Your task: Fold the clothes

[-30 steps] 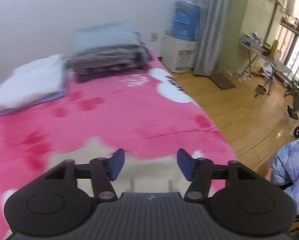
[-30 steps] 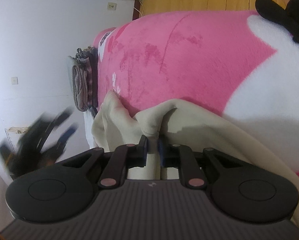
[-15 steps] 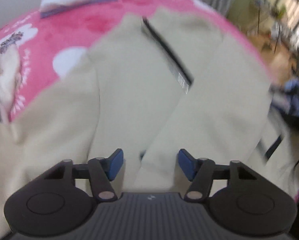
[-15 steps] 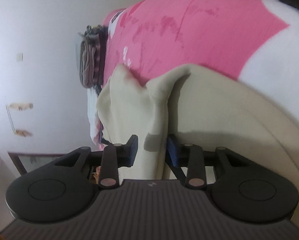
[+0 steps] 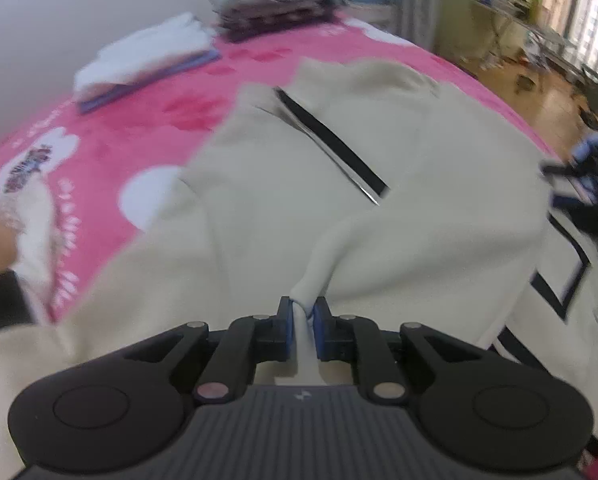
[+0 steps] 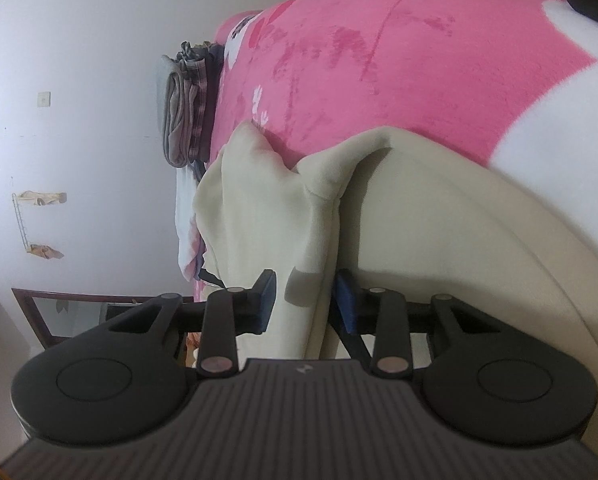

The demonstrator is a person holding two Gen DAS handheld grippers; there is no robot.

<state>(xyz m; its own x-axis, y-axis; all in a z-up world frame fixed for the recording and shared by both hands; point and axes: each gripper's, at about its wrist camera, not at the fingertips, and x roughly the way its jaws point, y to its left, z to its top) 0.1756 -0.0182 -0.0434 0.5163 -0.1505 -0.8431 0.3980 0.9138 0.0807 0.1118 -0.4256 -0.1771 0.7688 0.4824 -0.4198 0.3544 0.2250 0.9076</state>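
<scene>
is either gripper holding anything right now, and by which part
The left gripper is shut on a raised pinch of fabric on the front of the cream fleece jacket. The right gripper is open, straddling a fold, holding nothing.

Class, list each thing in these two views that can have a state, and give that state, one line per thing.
Left tongs: shut, pinching a raised fold of the cream jacket.
Right tongs: open, cream cloth lying between the pads.
Cream jacket: spread on the pink blanket, unfolded, its black zipper partly open.
Dark clothes stack: folded, piled by the wall.
White clothes: folded, lying flat beside the dark stack.
</scene>
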